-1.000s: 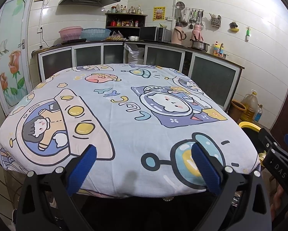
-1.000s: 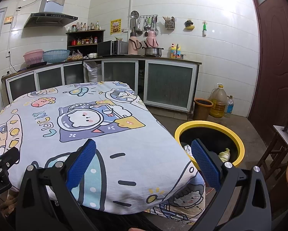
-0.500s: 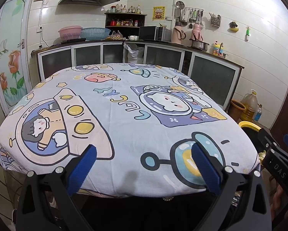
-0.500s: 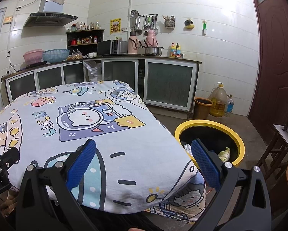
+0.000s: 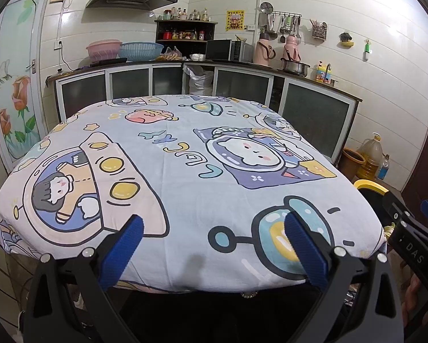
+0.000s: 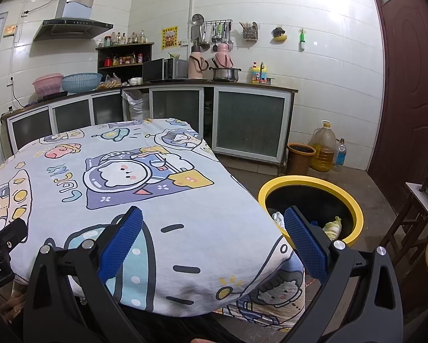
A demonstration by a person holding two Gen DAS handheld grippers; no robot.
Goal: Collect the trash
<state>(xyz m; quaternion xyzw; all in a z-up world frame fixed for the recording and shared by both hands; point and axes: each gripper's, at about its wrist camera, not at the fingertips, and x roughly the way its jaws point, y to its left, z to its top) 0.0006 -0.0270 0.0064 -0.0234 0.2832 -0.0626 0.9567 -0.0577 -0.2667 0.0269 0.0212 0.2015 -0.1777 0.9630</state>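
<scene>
Left gripper point(image 5: 212, 240) and right gripper point(image 6: 214, 238) both wide, holding nothing, at near tabletop point(image 5: 185, 177) edge; trash bin point(image 6: 354, 208) right.

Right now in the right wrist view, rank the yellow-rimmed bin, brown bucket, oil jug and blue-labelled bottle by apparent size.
1. yellow-rimmed bin, nearest, so partly flattered.
2-3. oil jug and brown bucket: too alike to rank.
4. blue-labelled bottle.

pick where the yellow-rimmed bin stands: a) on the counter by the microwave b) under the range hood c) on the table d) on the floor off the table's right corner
d: in the right wrist view the yellow-rimmed bin stands on the floor just past the right corner of the cloth-covered table, with scraps inside.
</scene>
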